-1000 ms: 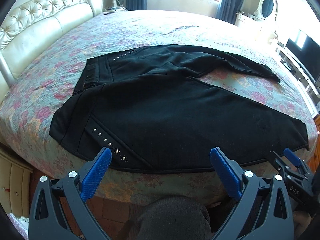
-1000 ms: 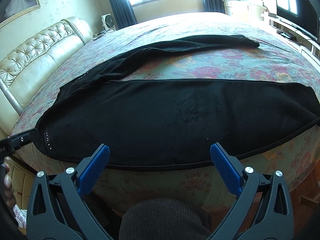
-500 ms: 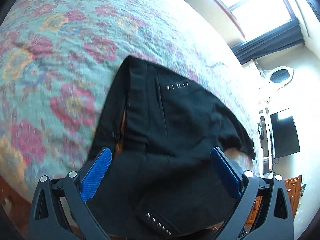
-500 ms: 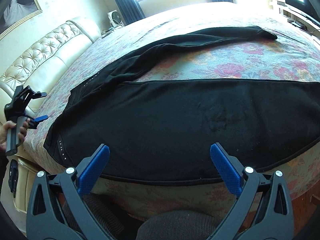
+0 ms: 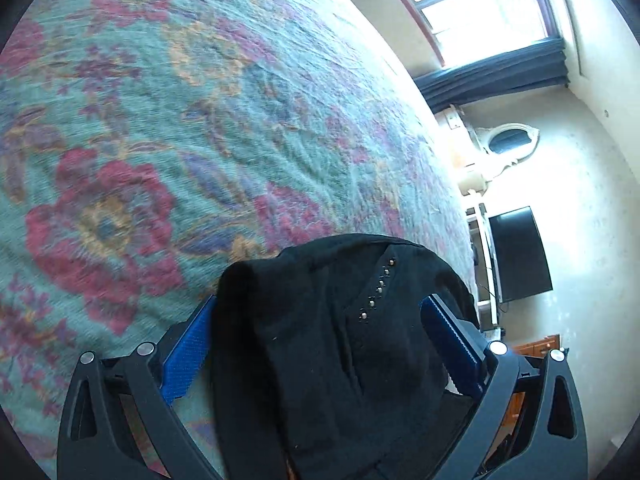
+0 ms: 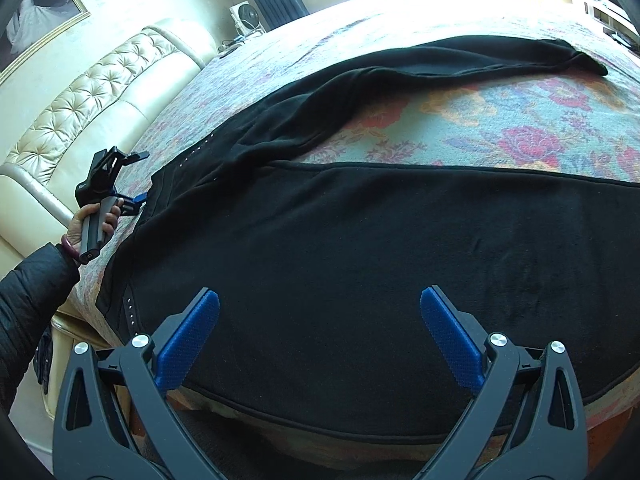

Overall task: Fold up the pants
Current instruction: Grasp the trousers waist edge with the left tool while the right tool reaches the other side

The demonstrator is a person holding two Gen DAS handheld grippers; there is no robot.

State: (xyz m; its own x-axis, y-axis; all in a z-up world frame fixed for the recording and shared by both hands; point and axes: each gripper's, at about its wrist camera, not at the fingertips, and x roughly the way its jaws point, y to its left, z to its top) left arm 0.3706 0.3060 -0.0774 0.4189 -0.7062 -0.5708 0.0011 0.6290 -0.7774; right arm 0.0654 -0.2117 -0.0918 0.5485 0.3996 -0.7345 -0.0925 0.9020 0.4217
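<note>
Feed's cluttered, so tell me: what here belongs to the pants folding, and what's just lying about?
Job:
black pants on the floral bedspread
left hand-held gripper, open around the waistband
right hand-held gripper, open

Lying about:
tufted headboard
fan
TV

Item: black pants [image 6: 360,240], soft matte fabric, small silver studs [image 5: 378,284] in short rows near the waist.
Position: spread across a floral bedspread, waist toward the headboard side, legs running to the right.
Near leg: lies flat and wide along the bed's front edge, its hem line overhanging slightly.
Far leg: stretches away at an angle, narrow and rumpled, ending in a point near the far right.
Waist: bunched and raised at its corner in the left wrist view.
</note>
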